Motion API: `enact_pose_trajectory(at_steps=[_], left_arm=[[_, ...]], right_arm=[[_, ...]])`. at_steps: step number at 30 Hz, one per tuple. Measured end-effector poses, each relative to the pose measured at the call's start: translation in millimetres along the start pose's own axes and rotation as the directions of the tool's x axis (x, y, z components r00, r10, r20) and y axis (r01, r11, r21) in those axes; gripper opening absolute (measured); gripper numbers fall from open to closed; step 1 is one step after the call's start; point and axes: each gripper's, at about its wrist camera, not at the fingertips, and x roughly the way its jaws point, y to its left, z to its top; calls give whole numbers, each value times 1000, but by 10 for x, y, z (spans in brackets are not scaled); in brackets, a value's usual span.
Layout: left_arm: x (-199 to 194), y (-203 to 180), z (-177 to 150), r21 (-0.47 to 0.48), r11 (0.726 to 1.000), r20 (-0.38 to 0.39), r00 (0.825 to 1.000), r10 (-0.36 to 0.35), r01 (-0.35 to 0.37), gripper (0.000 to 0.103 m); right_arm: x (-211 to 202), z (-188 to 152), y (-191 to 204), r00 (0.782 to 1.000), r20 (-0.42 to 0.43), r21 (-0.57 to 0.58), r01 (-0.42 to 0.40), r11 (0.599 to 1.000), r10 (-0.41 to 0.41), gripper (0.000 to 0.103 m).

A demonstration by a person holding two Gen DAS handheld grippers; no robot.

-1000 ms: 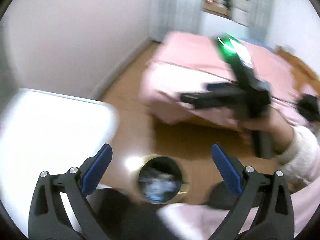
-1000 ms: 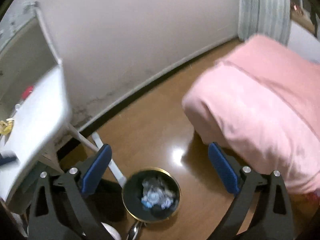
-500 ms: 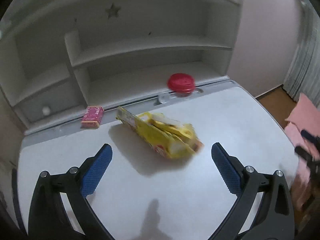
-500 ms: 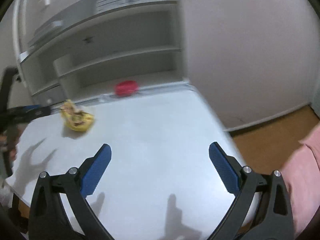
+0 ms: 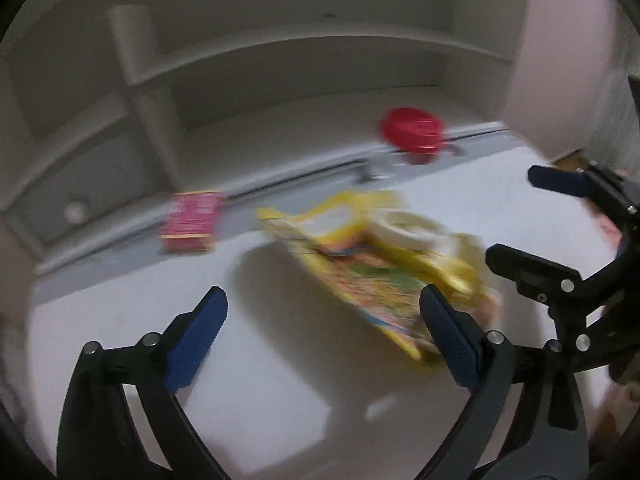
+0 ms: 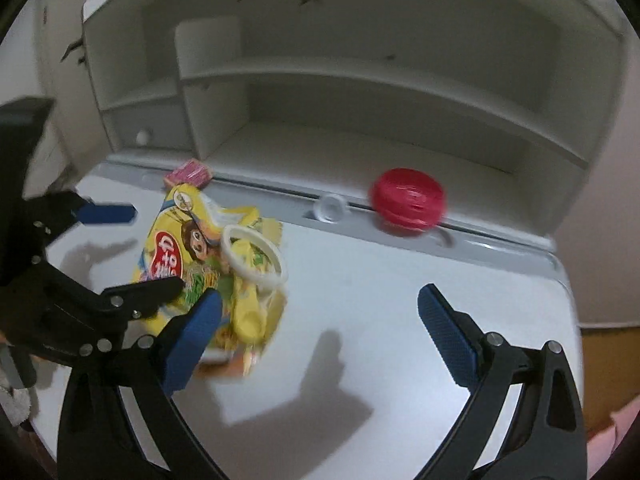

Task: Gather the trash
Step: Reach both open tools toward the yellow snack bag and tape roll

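White desk (image 6: 400, 320) with a shelf unit (image 6: 360, 80) at its back fills both views, and everything sits relative to the yellow wrapper (image 6: 208, 264) lying crumpled on the desktop. Left of the wrapper in the right wrist view, the left gripper (image 6: 152, 252) has its jaws spread wide, one blue pad behind the wrapper's far-left side and the black finger tip over its near edge; whether it touches is unclear. Behind the wrapper, at the base of the shelf unit, lies a small pink box (image 6: 188, 174), just beside the wrapper's far corner. A white ring (image 6: 254, 260) rests on top of the wrapper. Right of the wrapper, the right gripper (image 6: 320, 336) hangs released and empty, its left pad over the wrapper's near edge. Further right and back, well apart from the wrapper, a red lid (image 6: 408, 200) sits on the ledge.
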Motion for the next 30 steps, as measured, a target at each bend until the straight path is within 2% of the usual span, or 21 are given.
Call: enact_pose_trajectory(at_steps=[1,4,6,8,11,15,18,20,23,26,28,30], left_arm=[[6,63,-7,-4,1000,4,1000,4,-4,94],[63,313,-9,-78,993,9,997,-83,83,94],[86,417,13,-108,991,12,997,-81,81,95],[143,436,48,-98,992,1,997,-75,75,95],[261,354,113,-47,997,-29,998,-63,61,95],[417,338,119,-45,997,-41,997,-66,64,95],[473,362,93,-48,997,-43,998,-55,53,95],[471,363,86,-50,997,-35,997,-68,67,95],[480,328,70,-26,998,-29,998,-57,56,95],[472,302,53,-7,999,-20,999,-43,43,94],[444,290,48,-2,999,-13,999,-50,50,90],[435,258,56,4,998,-5,998,-56,56,72]], right_arm=[[64,39,25,1000,-8,-4,-9,1000,9,95],[204,125,85,999,-29,-34,-24,999,23,95],[299,163,138,996,-59,-50,-71,996,68,95],[378,159,232,993,-81,-75,-94,993,87,95],[465,103,354,993,-96,-109,-85,990,74,95],[580,15,400,997,-82,-132,-1,991,-10,95],[553,9,237,988,-37,-112,145,983,-150,95],[555,-5,79,989,-49,-57,139,989,-141,95],[557,-30,-111,995,-78,47,66,997,-62,95],[506,-26,-103,993,-67,28,95,995,-93,95],[423,-11,-117,997,-31,48,72,996,-71,94],[303,-25,-157,999,11,81,43,996,-44,94]])
